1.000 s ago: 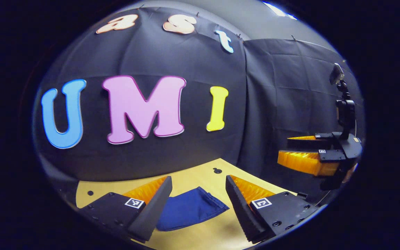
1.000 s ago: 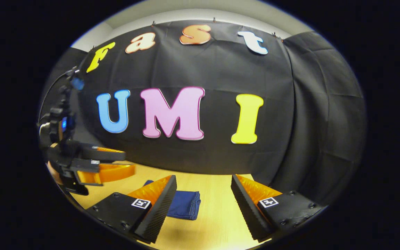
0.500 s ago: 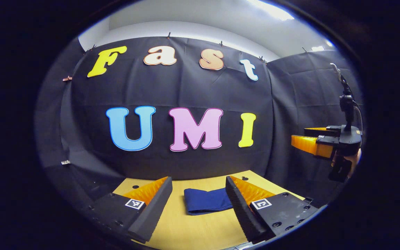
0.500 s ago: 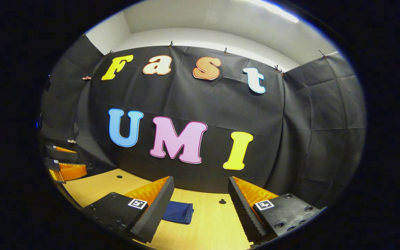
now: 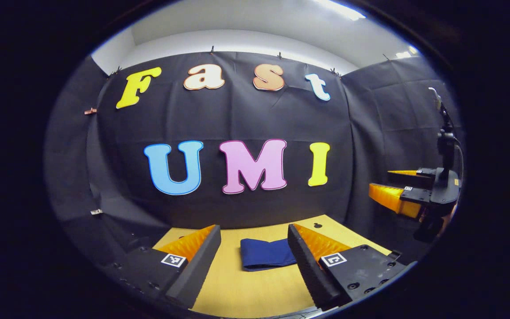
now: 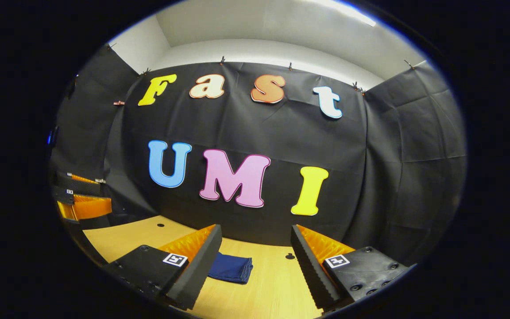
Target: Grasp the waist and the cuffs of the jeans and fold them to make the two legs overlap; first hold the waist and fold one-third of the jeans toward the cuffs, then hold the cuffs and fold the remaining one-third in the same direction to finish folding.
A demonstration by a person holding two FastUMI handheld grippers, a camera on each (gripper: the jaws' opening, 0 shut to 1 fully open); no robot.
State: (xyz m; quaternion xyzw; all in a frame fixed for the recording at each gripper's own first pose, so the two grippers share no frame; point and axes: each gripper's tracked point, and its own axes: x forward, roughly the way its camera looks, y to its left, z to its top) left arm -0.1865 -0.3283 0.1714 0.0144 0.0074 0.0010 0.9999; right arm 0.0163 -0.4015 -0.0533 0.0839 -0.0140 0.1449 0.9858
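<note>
Fingers spread wide on left gripper and right gripper, both empty, held above light wooden table. Dark blue folded denim jeans lie flat there, untouched, ahead between the fingers.

The jeans are matt, soft blue cloth; the table is smooth pale wood with a faint sheen; the tongs' inner pads look ridged.
</note>
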